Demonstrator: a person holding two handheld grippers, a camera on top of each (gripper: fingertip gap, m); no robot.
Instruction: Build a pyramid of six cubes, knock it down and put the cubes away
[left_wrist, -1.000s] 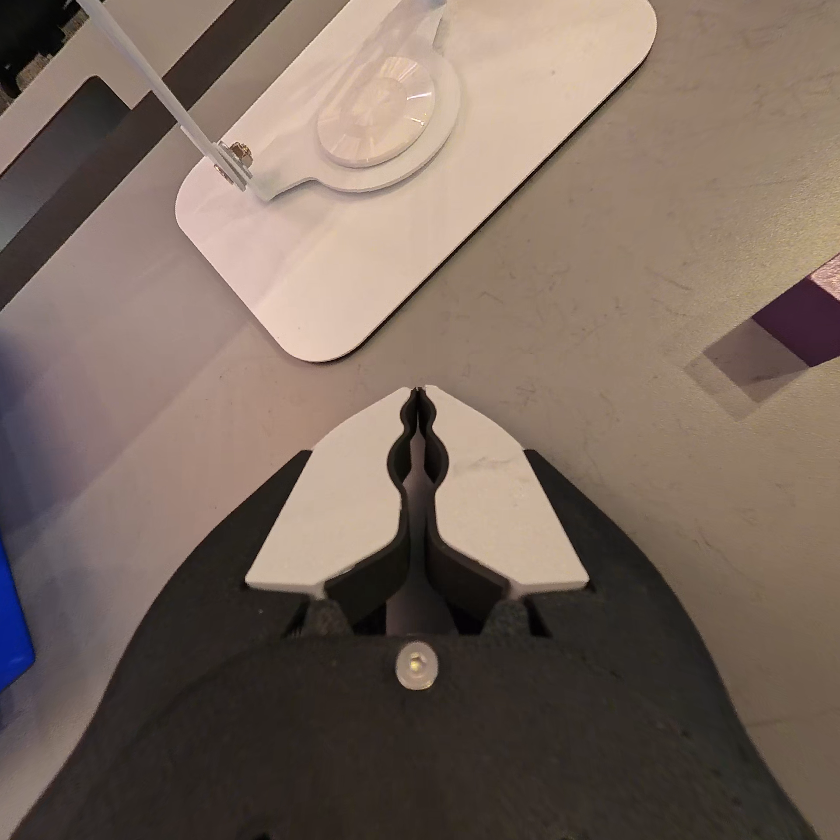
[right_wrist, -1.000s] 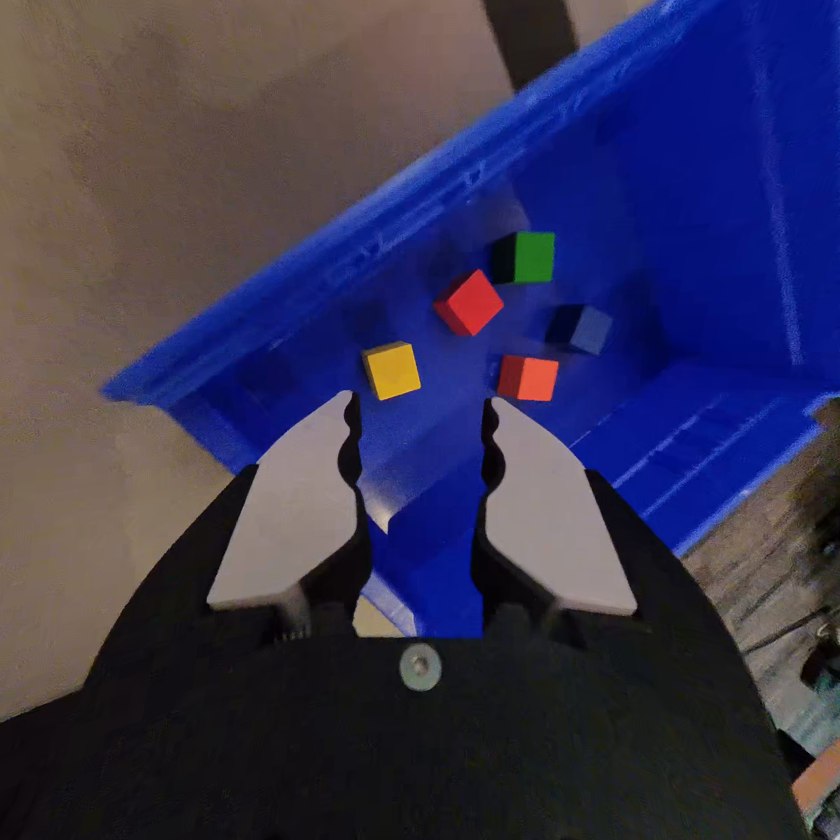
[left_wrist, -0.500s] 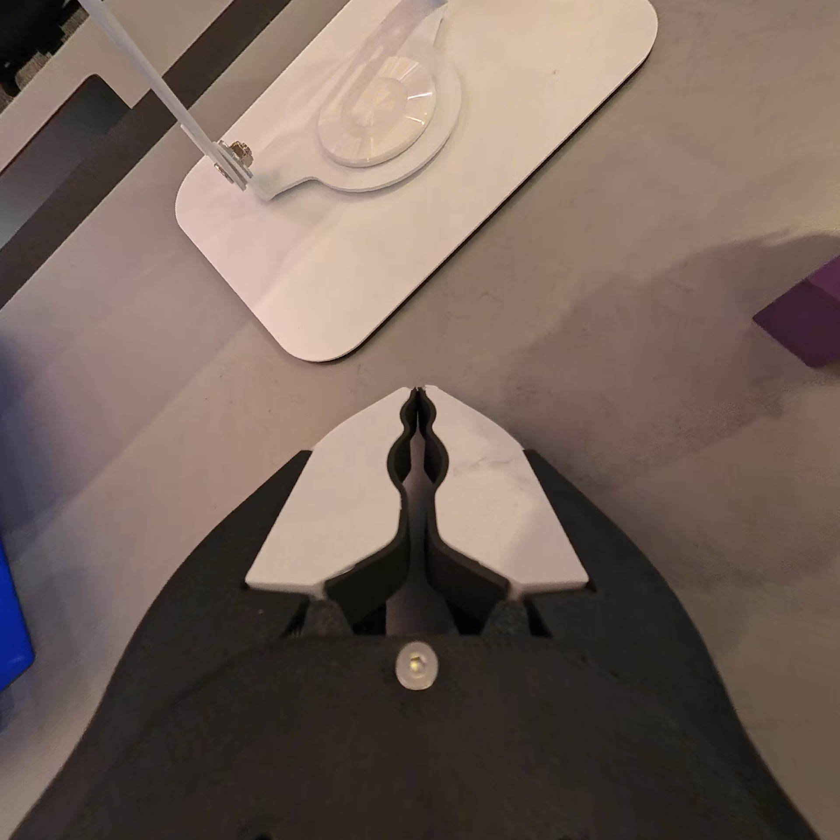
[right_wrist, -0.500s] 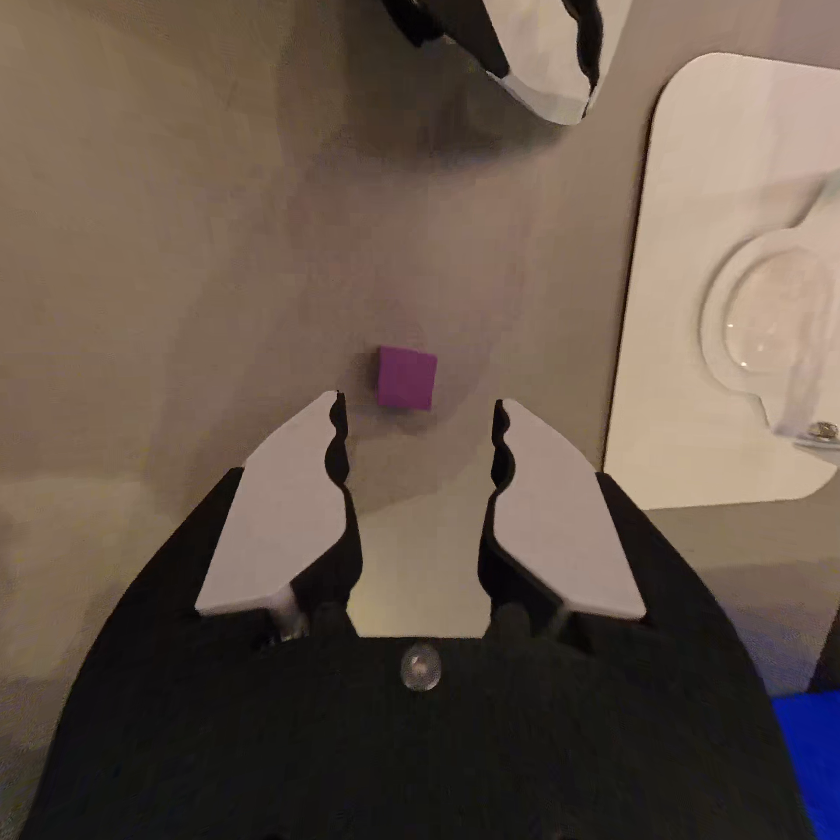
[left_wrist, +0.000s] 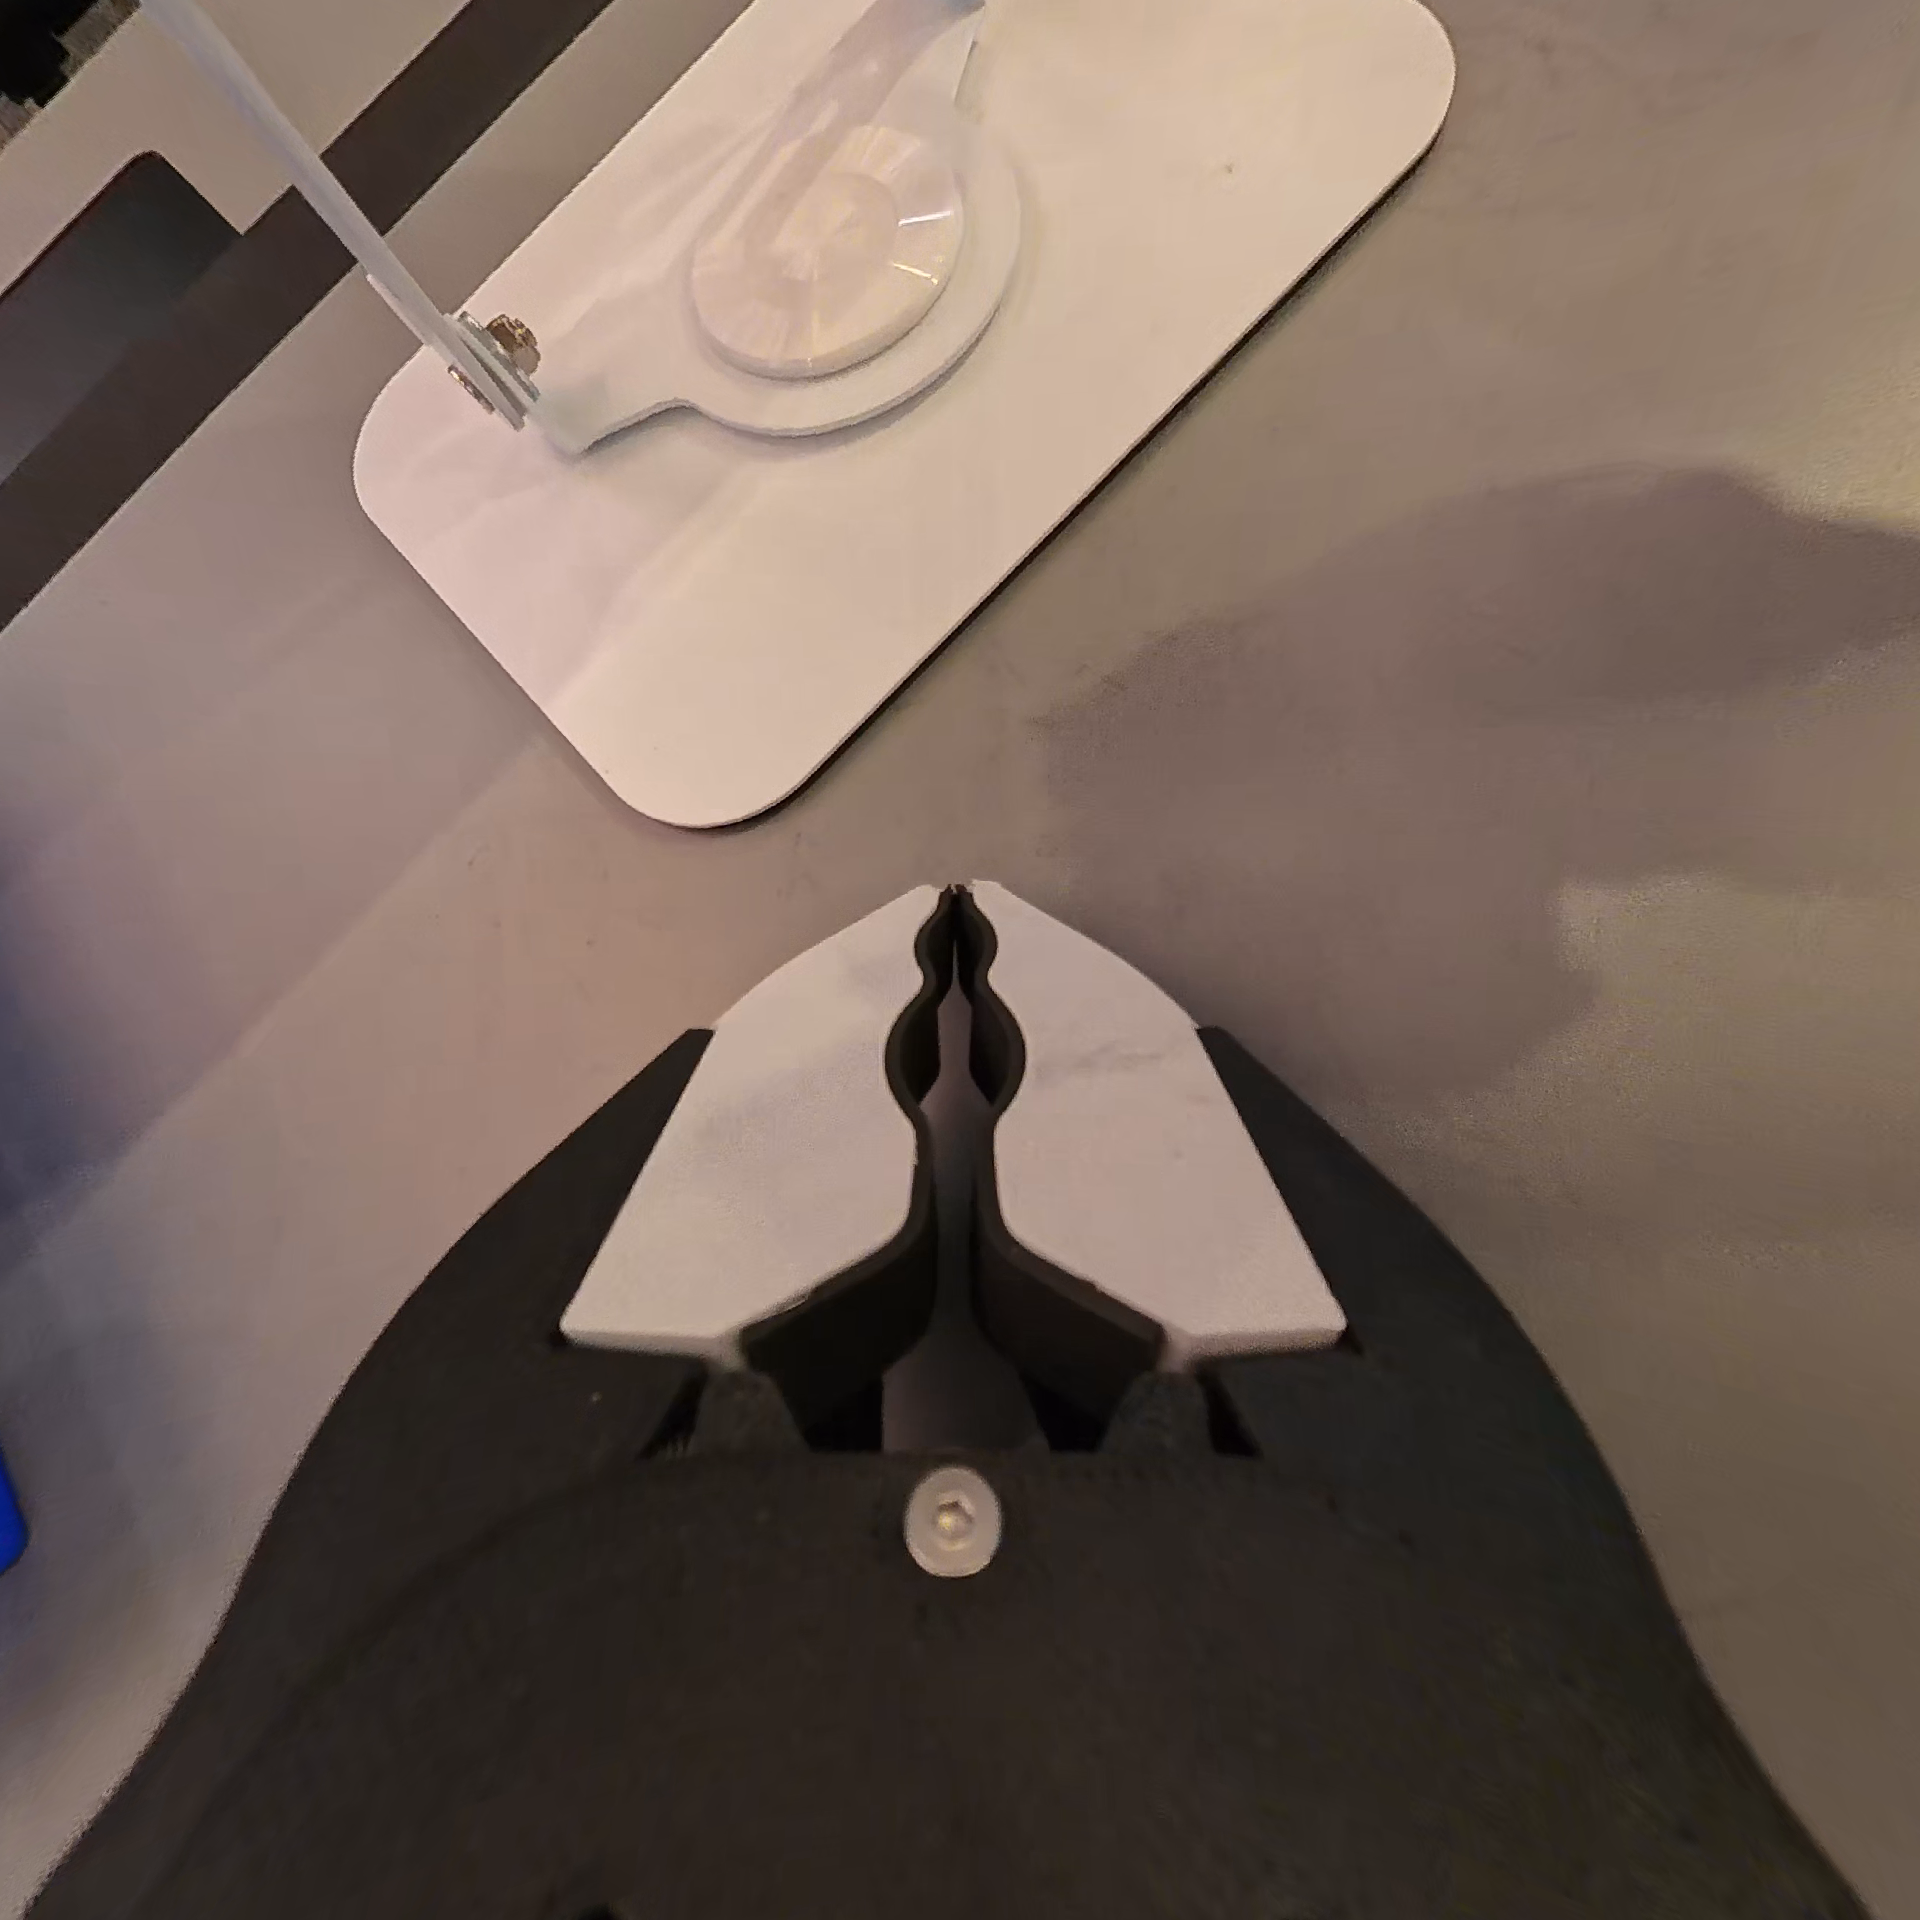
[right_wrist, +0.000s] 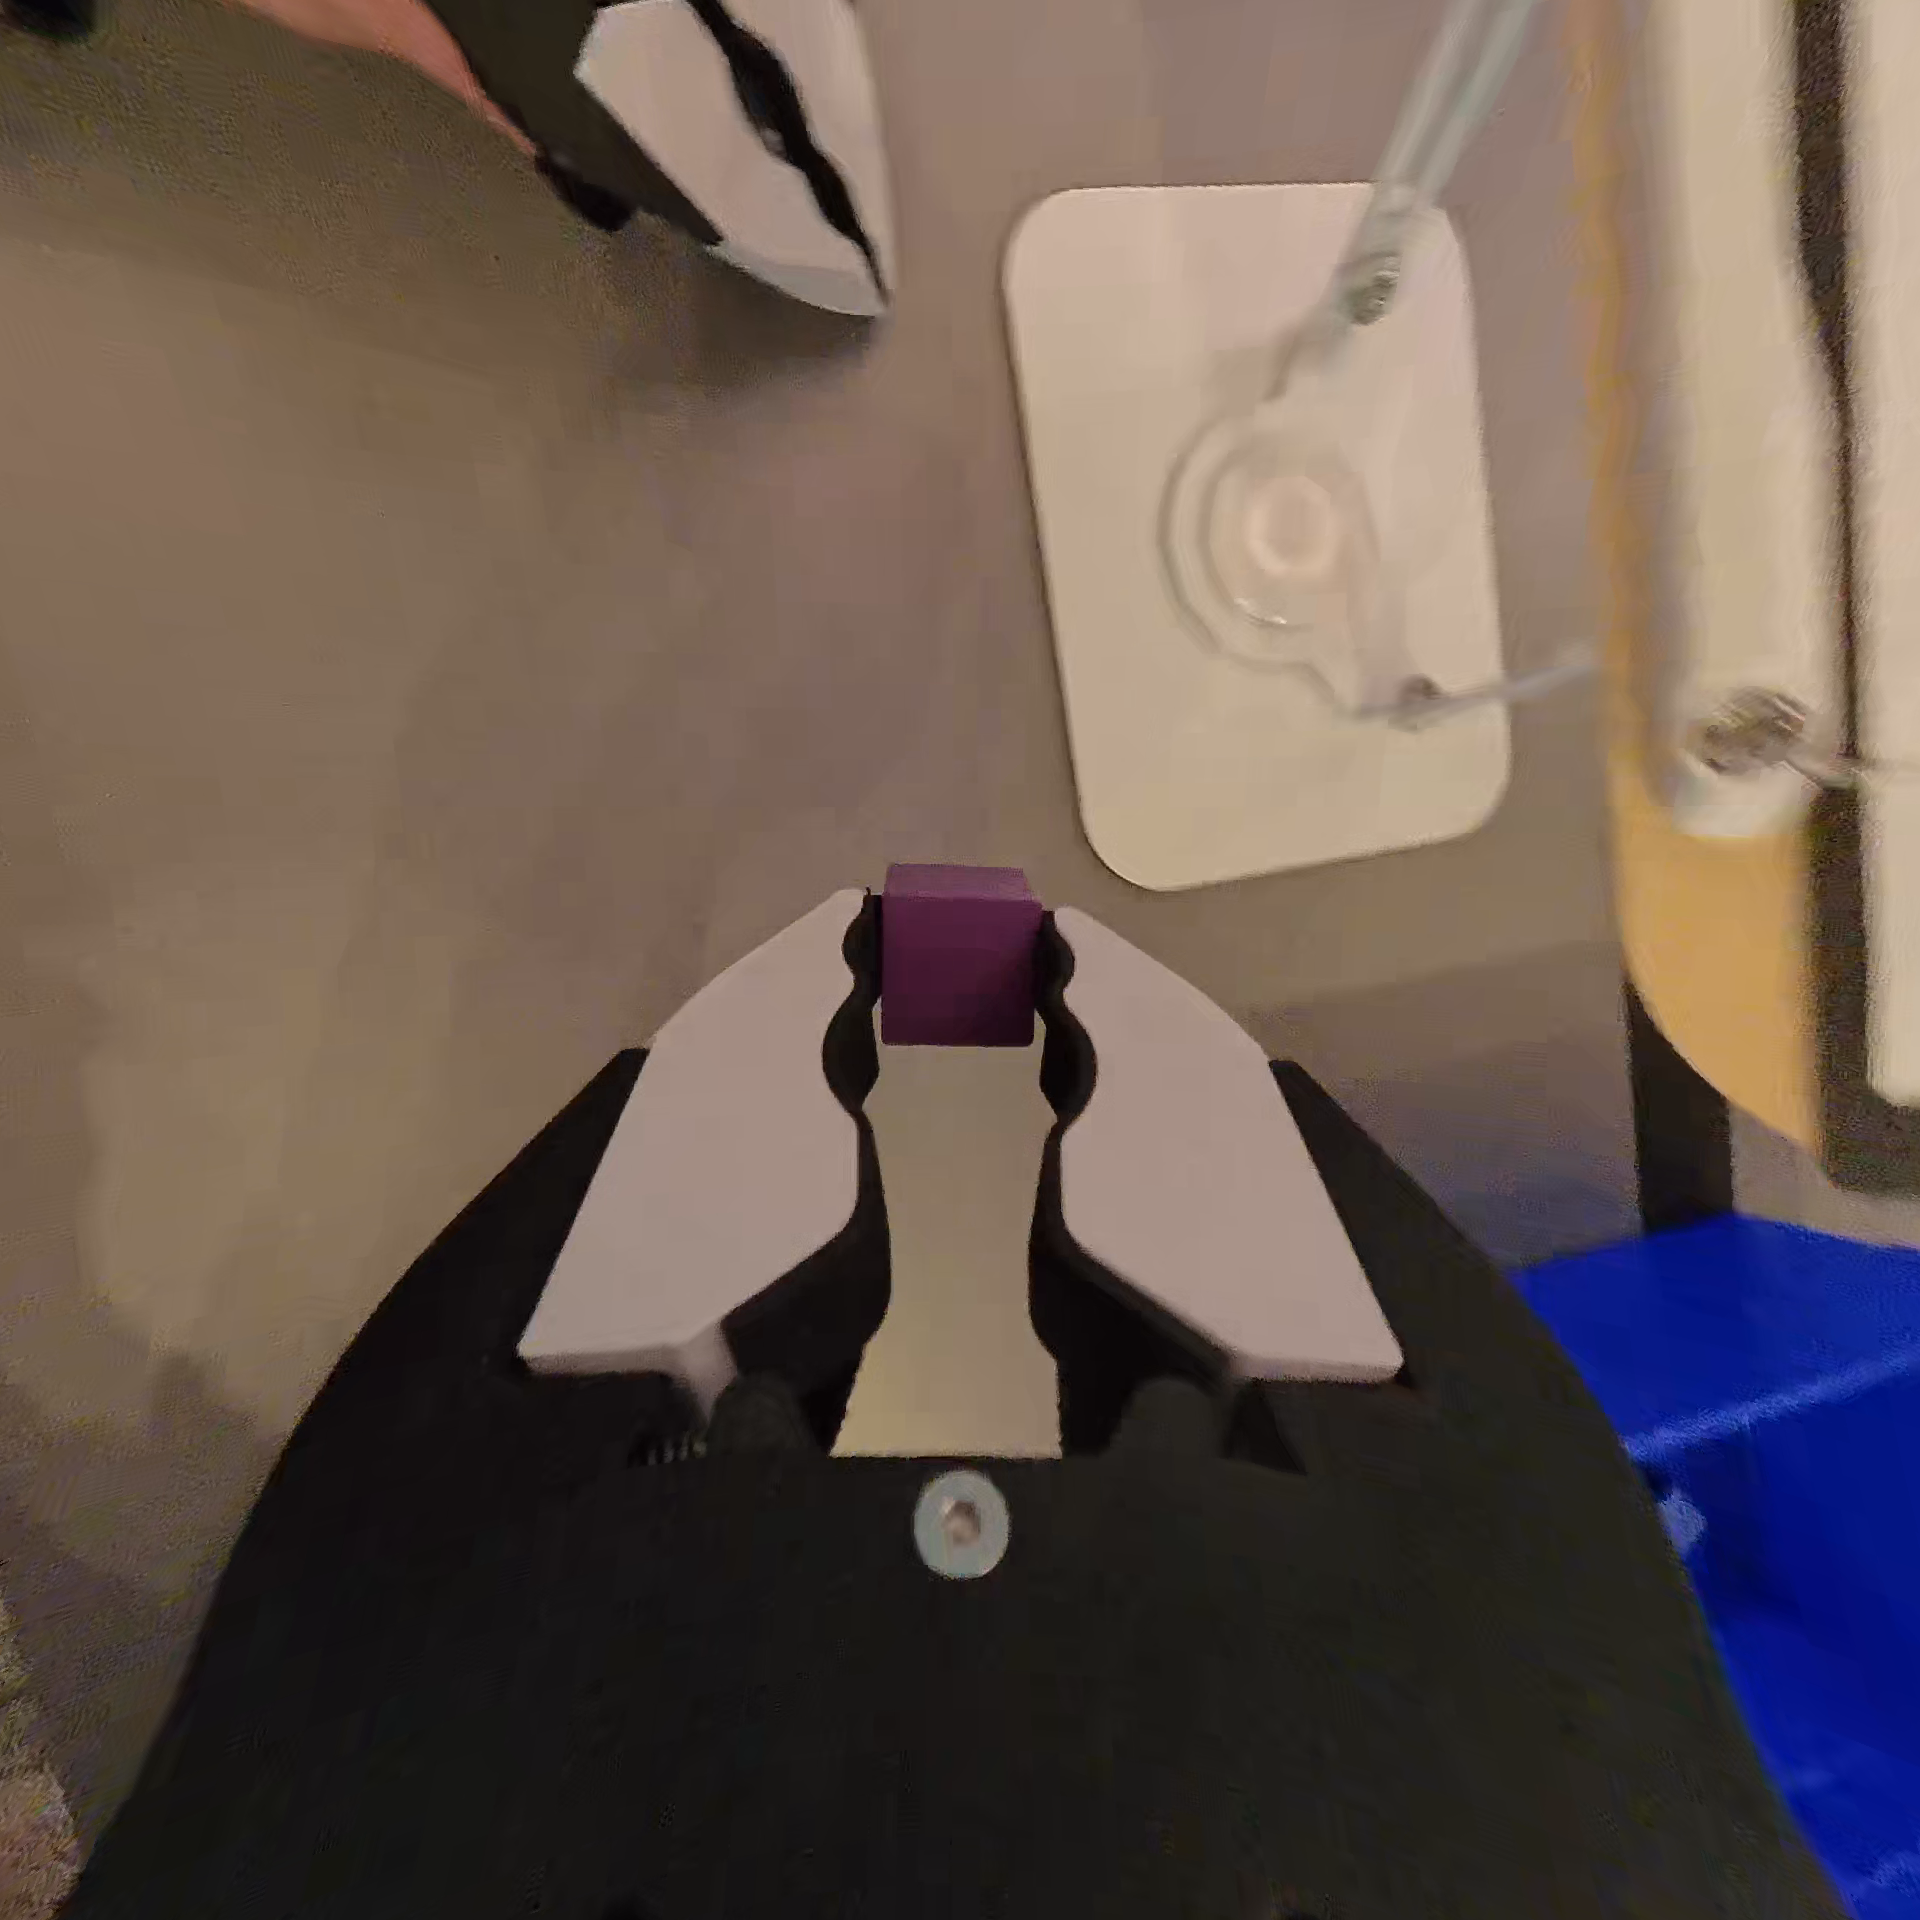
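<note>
Swinging away from the blue bin (right_wrist: 1766, 1455), where five cubes lay a second ago, the right gripper (right_wrist: 961, 961) has come over the grey table (right_wrist: 416, 727), dropped onto the purple cube (right_wrist: 958, 961) that sat between its open fingers half a second ago, and closed on it. Both pads now press against the cube's sides, and it sits square at the fingertips; whether it has left the table yet is hard to tell. The left gripper (left_wrist: 954, 894) has not shifted at all: its fingers are pressed together on nothing, and it hovers low over the table just short of the white stand base (left_wrist: 935, 416). In its view the purple cube has gone from the right edge, leaving only a broad shadow there. The bin shows as a blue corner at the lower right of the right wrist view, near the gripper. This looks like the last stray cube, so the putting-away seems nearly done: what remains, by my reading, is to carry it back over the bin and release it.
</note>
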